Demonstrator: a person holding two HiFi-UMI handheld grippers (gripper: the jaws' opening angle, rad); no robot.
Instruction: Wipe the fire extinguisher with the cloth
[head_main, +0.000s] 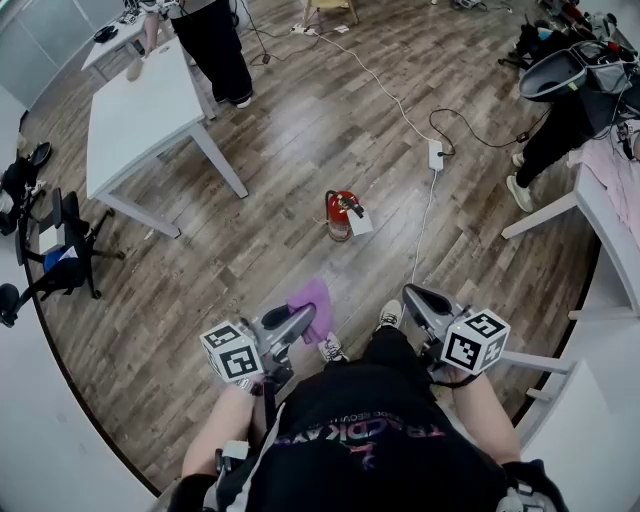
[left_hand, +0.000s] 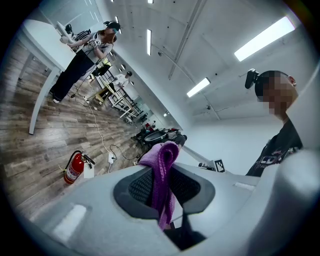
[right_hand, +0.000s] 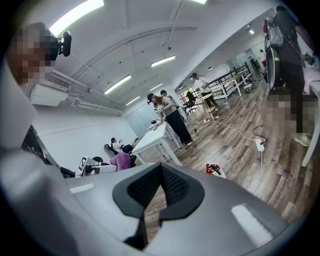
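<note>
A red fire extinguisher (head_main: 340, 215) stands upright on the wooden floor, some way ahead of me, with a white tag at its side. My left gripper (head_main: 296, 322) is shut on a purple cloth (head_main: 316, 300), which sticks out past its tips. In the left gripper view the cloth (left_hand: 162, 175) hangs pinched between the jaws, and the extinguisher (left_hand: 74, 167) shows far off at lower left. My right gripper (head_main: 415, 300) is held beside my knee, shut with nothing in it. In the right gripper view the extinguisher (right_hand: 213, 169) lies beyond the closed jaws.
A white table (head_main: 140, 115) stands at far left, with a person (head_main: 220, 40) beside it. A power strip (head_main: 436, 155) with cables lies on the floor right of the extinguisher. An office chair (head_main: 50, 250) is at left. Another person (head_main: 560, 110) and a white table (head_main: 610, 220) are at right.
</note>
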